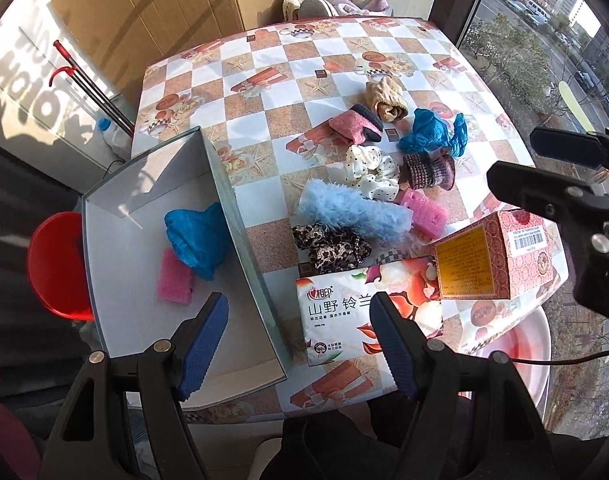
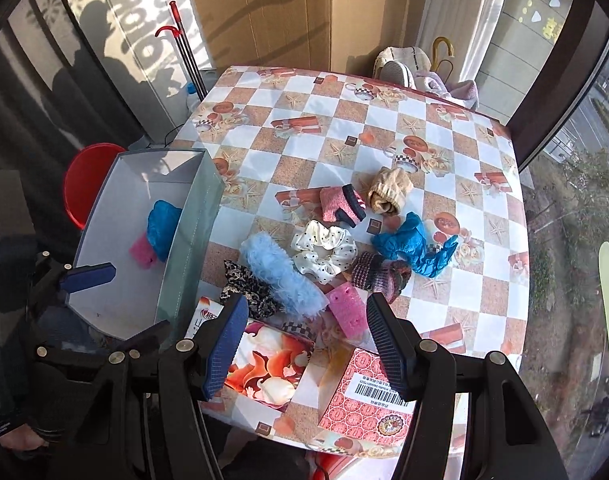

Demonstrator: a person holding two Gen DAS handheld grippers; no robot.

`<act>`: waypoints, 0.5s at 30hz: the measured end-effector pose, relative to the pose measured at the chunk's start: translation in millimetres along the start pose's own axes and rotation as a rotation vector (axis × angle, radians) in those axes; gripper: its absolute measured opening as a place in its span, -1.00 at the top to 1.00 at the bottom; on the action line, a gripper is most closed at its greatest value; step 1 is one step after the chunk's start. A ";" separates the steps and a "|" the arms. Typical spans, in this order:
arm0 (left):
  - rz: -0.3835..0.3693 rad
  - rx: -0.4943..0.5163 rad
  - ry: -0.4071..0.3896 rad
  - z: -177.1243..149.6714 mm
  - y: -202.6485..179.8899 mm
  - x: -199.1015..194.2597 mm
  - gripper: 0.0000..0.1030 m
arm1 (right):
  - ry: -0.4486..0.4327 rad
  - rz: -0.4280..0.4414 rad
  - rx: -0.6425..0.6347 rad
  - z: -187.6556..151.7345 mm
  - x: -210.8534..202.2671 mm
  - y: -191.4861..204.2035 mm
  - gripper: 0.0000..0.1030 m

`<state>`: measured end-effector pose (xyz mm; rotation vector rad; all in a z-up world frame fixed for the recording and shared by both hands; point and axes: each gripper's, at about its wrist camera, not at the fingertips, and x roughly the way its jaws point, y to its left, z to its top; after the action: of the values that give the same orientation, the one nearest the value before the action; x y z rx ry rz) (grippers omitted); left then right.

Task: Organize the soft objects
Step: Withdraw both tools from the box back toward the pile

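A grey open box [image 1: 224, 184] [image 2: 192, 240] stands at the table's left edge and holds a blue glove [image 1: 196, 236] [image 2: 162, 228] and a pink sponge [image 1: 174, 280] [image 2: 142, 254]. Soft items lie in a loose pile mid-table: a fluffy light-blue piece [image 1: 352, 212] [image 2: 280, 276], a leopard scrunchie [image 1: 328, 248] [image 2: 248, 292], a white dotted scrunchie [image 1: 370, 172] [image 2: 324, 254], a second pink sponge [image 1: 424, 212] [image 2: 348, 314], a blue glove [image 1: 432, 132] [image 2: 416, 248], knitted pieces [image 1: 428, 168] [image 2: 380, 276]. My left gripper [image 1: 300, 344] is open and empty over the box's near corner. My right gripper [image 2: 308, 348] is open and empty above the table's near edge.
A tissue pack [image 1: 364, 312] [image 2: 264, 368] and a red patterned carton [image 1: 496, 256] [image 2: 364, 396] lie at the near edge. A pink-and-black sock [image 1: 356, 124] and a beige sock [image 1: 386, 100] lie farther back. A red stool [image 1: 56, 264] stands left of the box. A window is on the right.
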<state>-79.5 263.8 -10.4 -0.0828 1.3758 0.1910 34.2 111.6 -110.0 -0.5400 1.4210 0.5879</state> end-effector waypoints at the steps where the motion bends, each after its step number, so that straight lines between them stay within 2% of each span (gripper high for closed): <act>1: 0.005 0.002 0.001 0.4 -2.4 -0.5 -0.49 | -0.008 -0.010 -0.014 -0.4 -1.8 0.8 -0.23; 5: 0.015 0.016 0.006 3.0 -11.7 -0.9 -0.49 | -0.018 -0.006 -0.045 -2.8 -4.0 -1.2 -0.23; 15: -0.009 0.021 0.026 14.0 -32.9 8.0 -0.49 | -0.008 0.035 0.014 -7.7 0.9 -35.2 -0.23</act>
<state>-58.5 234.6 -17.2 -0.0737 1.4033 0.1686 51.9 80.4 -111.5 -0.5021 1.4282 0.6075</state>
